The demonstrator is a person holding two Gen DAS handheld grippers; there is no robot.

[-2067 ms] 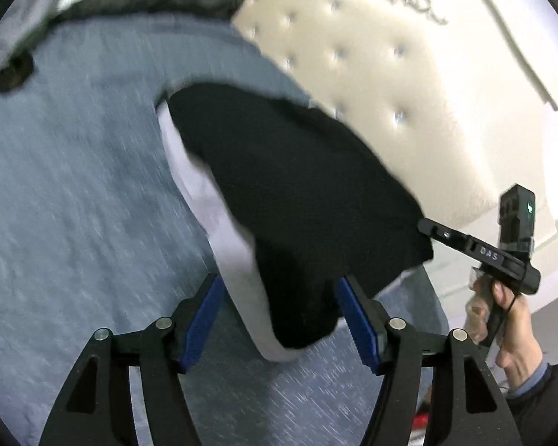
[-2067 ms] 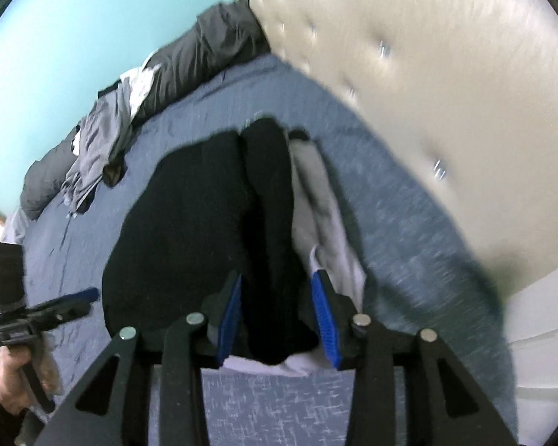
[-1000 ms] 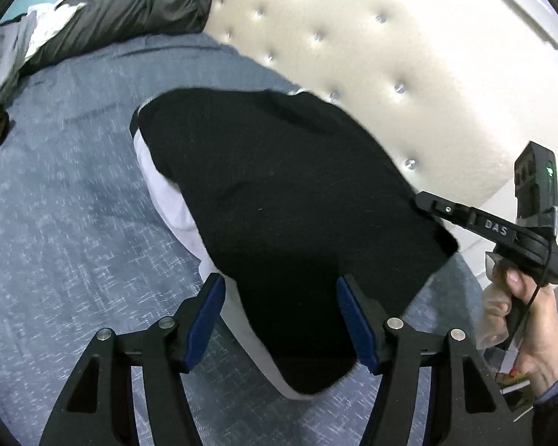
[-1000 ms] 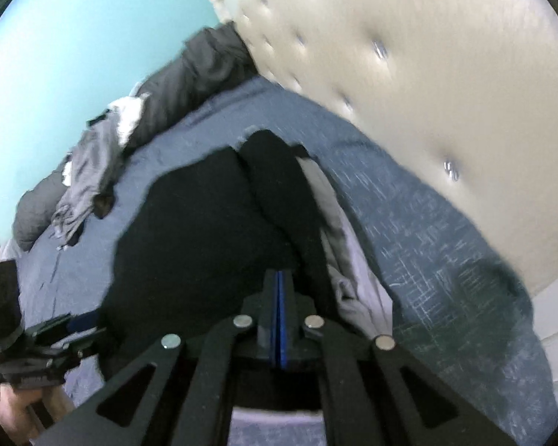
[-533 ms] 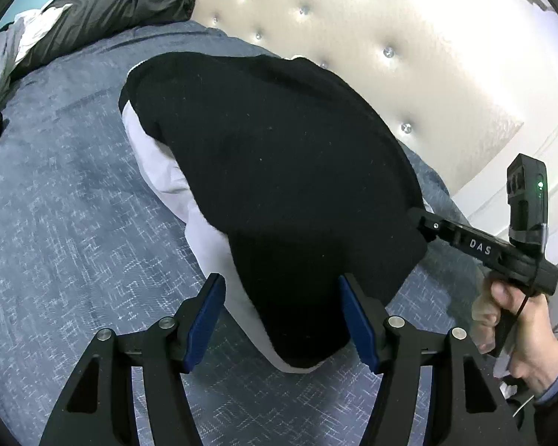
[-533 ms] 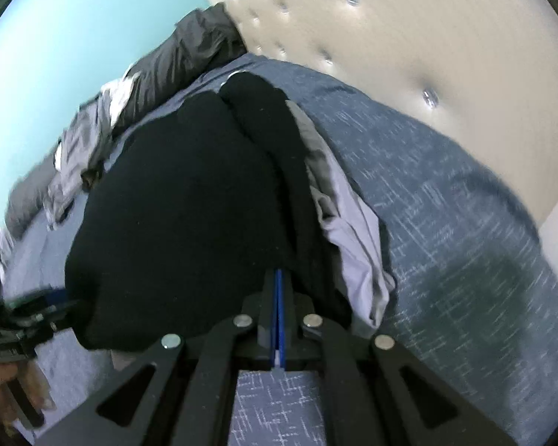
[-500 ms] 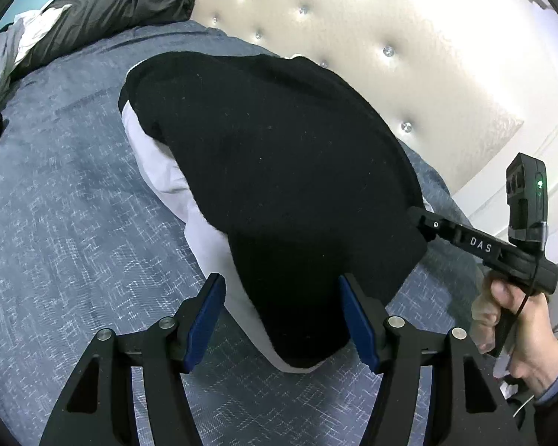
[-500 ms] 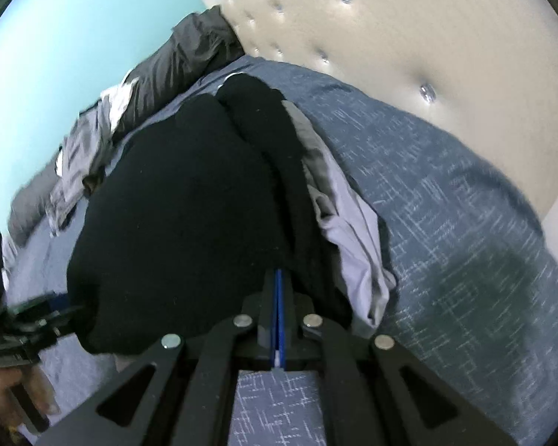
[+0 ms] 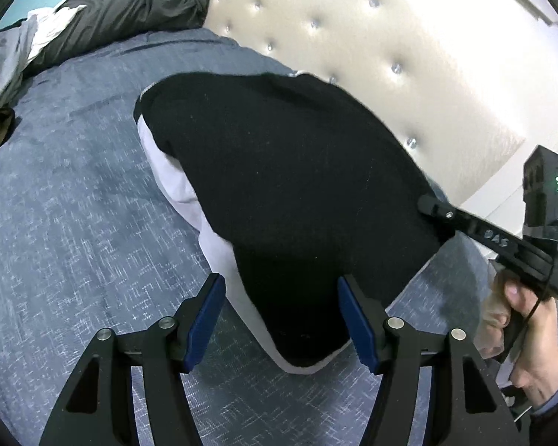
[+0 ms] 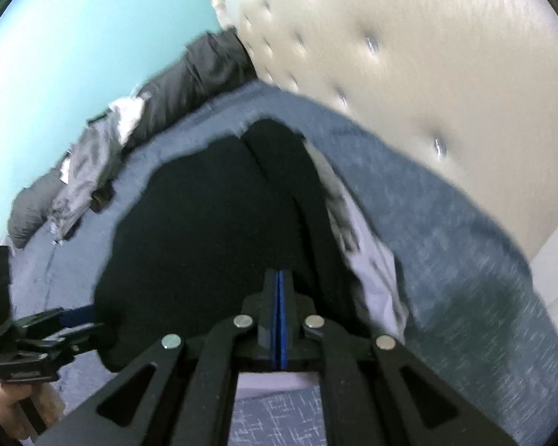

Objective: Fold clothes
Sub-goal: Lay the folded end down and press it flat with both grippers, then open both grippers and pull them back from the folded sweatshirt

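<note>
Left hand-held gripper [image 9: 281,319], its blue pads spread apart, hovers over the near corner of a black garment [image 9: 290,186] without pressing it. Right hand-held gripper [image 10: 280,299] has its pads together at the garment's near edge; whether cloth is pinched there cannot be told. The black garment lies on a white-lined one [image 9: 175,182], both on a blue bed cover [image 9: 67,230] near a cream tufted headboard [image 9: 409,48]. Grey clothes [image 9: 104,18] are heaped at the far side.
</note>
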